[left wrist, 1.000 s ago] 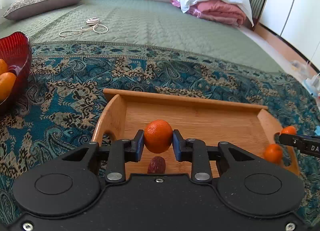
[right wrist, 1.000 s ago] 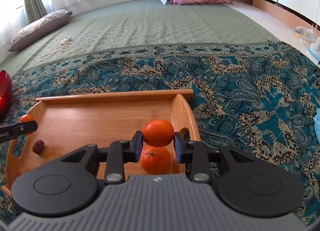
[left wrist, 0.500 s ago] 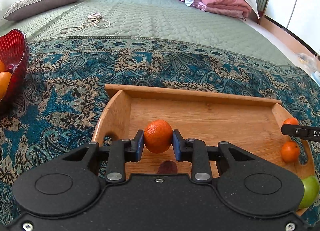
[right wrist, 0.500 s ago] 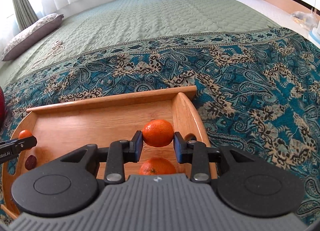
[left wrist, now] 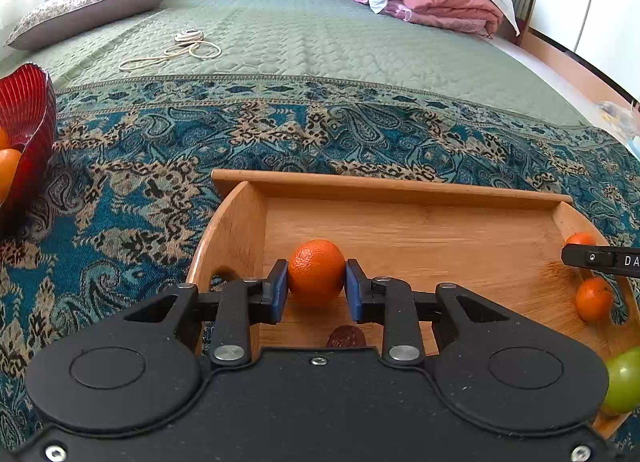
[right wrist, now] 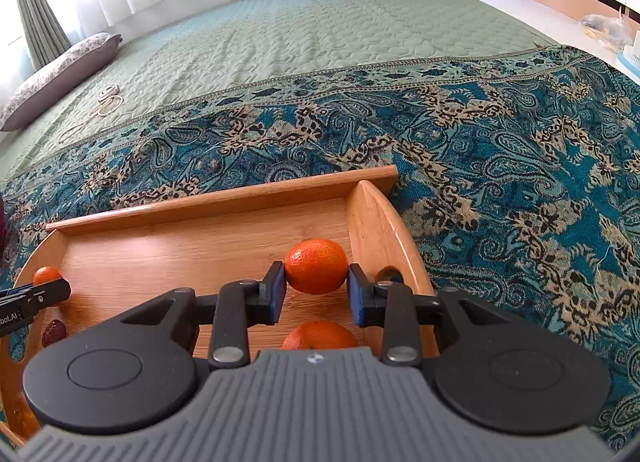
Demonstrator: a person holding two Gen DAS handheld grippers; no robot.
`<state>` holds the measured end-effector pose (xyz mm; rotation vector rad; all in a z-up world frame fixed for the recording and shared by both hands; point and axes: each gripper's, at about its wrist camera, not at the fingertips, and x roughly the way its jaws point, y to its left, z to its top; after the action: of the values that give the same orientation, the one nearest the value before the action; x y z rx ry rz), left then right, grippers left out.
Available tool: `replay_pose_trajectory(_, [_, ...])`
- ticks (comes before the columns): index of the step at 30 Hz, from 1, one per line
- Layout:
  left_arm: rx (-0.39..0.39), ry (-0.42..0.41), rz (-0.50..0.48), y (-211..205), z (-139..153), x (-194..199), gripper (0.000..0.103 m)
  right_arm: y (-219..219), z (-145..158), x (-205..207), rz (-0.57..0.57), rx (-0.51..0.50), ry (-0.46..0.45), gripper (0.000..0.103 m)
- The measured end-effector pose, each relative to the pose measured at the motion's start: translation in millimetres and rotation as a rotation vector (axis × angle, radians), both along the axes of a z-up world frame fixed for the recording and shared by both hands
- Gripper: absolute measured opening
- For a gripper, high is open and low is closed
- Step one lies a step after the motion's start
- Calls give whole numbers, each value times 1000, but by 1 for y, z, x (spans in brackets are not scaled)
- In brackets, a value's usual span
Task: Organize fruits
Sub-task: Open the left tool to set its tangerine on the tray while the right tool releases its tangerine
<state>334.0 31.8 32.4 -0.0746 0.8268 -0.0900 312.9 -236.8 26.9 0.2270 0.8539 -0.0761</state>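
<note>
Left wrist view: left gripper (left wrist: 316, 292) clamped on a mandarin (left wrist: 316, 272), held over the left end of the tray (left wrist: 384, 186). Tray holds a date (left wrist: 346, 337) just below the jaws, a loose mandarin (left wrist: 594, 298) at the right end, and a green apple (left wrist: 623, 381) at the near right corner. Red bowl (left wrist: 30, 101) off to the left w/ orange fruit inside.

Right wrist view: right gripper (right wrist: 316, 294) clamped on its own mandarin (right wrist: 316, 266), over the tray's right end, next to the side wall. Second mandarin (right wrist: 320, 336) lies on the tray floor right beneath.

Step, prob: placing fruit into tray, both hands loaded. Next: lower each, open jaws w/o knocking the date or the fruit below; round fruit may roll.
</note>
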Motion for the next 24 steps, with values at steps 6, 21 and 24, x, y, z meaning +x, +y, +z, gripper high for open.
replay_pose_trajectory(6, [11, -7, -6, 0, -3, -2, 28, -1, -2, 0, -1, -2, 2, 37])
replay_pose_trajectory(21, [0, 0, 0, 1, -3, -3, 28, -3, -3, -1, -8, 12, 14, 39])
replay_pose_trajectory(24, [3, 1, 2, 0, -3, -5, 28, -3, -2, -4, -5, 19, 0, 42])
